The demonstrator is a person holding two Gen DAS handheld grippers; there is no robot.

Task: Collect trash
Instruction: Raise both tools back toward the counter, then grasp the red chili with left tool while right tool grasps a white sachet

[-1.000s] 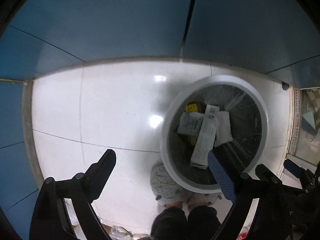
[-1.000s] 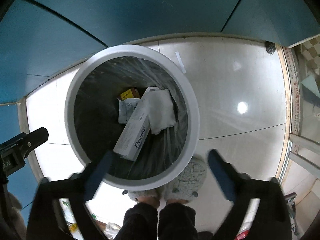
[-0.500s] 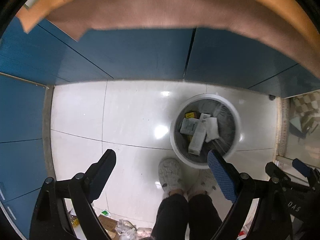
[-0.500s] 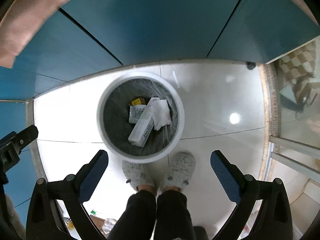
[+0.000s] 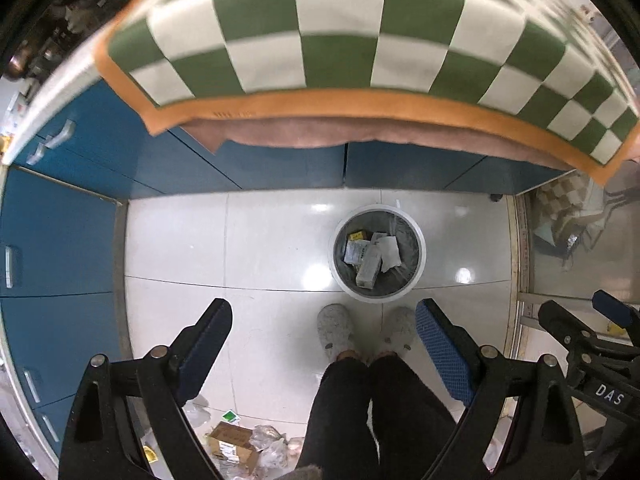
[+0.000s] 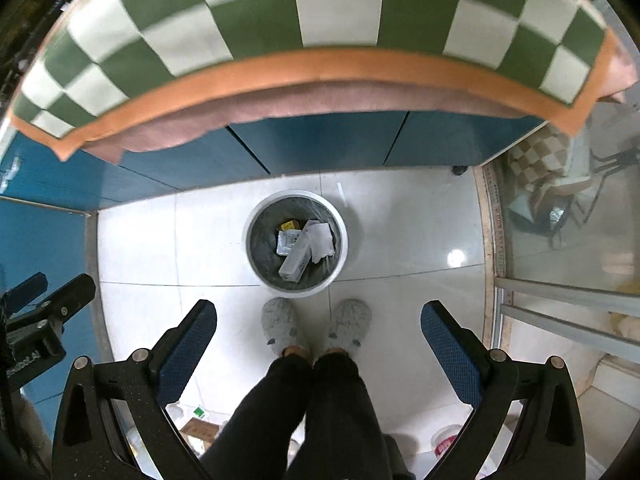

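Both claws (image 5: 323, 334) (image 6: 319, 334) risen; bin (image 6: 295, 283) farther below.

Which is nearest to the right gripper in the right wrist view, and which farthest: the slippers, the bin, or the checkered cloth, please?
From the right gripper:
1. Slippers, on the floor directly between the fingers.
2. Bin, on the floor just beyond the slippers, slightly left.
3. Checkered cloth, on the counter across the top of the view.

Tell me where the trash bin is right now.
The trash bin stands on the white floor tiles, just ahead of the person's grey slippers and before the blue cabinets, near centre in both views.
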